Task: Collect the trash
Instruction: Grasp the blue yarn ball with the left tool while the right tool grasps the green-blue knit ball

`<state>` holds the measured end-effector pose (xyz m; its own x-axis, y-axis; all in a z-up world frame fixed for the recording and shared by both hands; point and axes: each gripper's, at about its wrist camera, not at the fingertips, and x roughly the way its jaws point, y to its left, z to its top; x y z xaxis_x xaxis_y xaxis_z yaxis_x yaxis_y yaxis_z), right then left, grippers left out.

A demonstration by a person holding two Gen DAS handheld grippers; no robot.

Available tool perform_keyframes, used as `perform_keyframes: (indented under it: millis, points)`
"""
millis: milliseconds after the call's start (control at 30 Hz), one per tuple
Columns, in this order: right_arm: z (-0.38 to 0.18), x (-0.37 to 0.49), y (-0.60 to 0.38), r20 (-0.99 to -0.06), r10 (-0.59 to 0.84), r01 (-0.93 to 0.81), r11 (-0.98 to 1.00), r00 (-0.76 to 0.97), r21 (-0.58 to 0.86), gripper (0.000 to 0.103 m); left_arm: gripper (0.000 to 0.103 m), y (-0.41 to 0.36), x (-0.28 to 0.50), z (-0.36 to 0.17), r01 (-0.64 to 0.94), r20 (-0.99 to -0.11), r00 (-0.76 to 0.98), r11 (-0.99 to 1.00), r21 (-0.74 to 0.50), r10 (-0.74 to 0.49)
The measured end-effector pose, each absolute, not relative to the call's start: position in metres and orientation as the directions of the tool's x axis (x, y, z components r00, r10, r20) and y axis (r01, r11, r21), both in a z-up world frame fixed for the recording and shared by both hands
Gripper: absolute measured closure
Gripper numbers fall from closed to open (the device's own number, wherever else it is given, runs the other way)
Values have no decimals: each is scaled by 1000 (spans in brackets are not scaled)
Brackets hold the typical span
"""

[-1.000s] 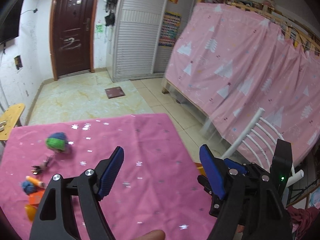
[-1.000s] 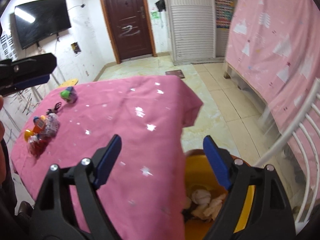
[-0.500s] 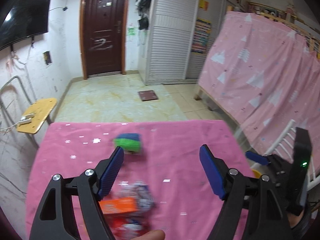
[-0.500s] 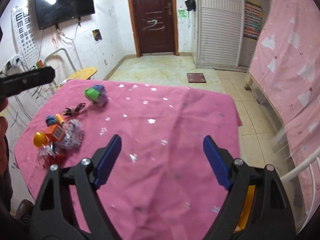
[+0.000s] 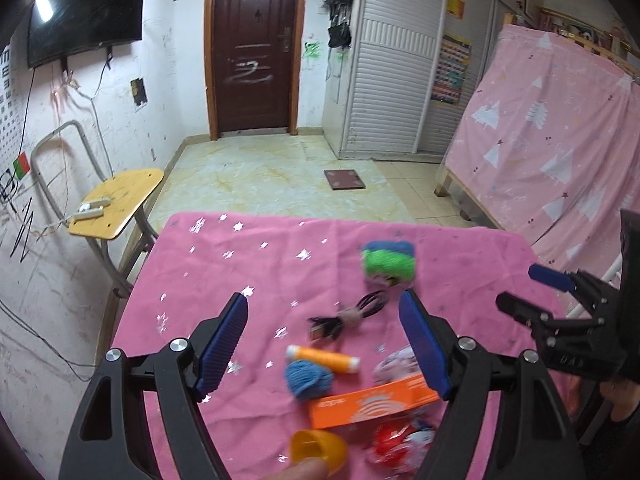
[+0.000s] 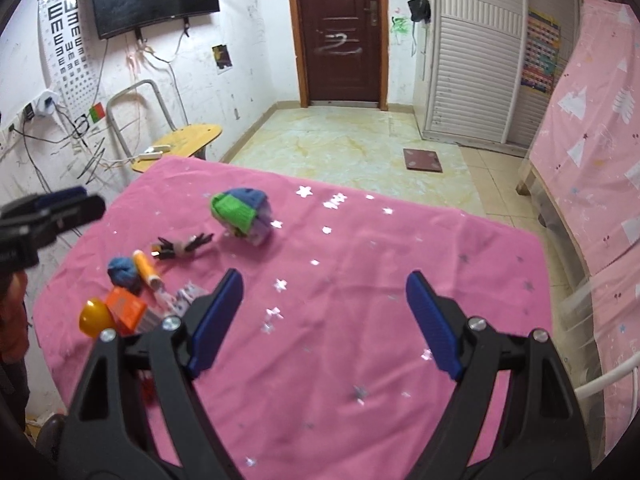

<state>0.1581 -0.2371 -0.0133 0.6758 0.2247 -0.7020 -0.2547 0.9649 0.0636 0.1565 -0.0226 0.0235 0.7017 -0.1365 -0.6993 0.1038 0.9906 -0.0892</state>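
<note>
Table under pink star-printed cloth (image 6: 360,280). Near-left cluster: green-and-blue yarn ball (image 6: 239,211), black bundled cable (image 6: 180,247), orange thread spool (image 6: 146,269), blue yarn tuft (image 6: 122,271), orange carton (image 6: 127,311), yellow plastic half-shell (image 6: 94,317)

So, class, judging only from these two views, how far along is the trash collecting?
Nothing looks collected yet. Both tools, left and right, are open and hold nothing. Left to do: everything on the pink cloth, including the orange box, thread spool, blue yarn, yellow shell, cable and green-blue ball. No bin is in view.
</note>
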Motion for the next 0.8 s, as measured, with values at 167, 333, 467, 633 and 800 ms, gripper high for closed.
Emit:
perform_keyframes:
  millis: [167,333,467,633,800]
  points:
    - [-16,171,-217,-713,235,-282,958,661,54,23,32,-5,158,2,81,-732,665,989,-126,-148]
    - [-17,183,-202,-716,244,-300,953,654,51,23,38,1,157,-19,82,-762,624,984,-160,-176]
    - [-20,194,-190,-718,255,-314,948,647,53,18,47,1,160,-36,85,-786,587,980,-178,-194]
    - [-23,206,-176,-723,266,-331,942,638,55,18,54,0,166,-51,90,-805,555,977,-194,-211]
    - [-28,221,-166,-732,277,-343,937,622,64,18,66,-7,170,-58,121,-809,543,975,-189,-224]
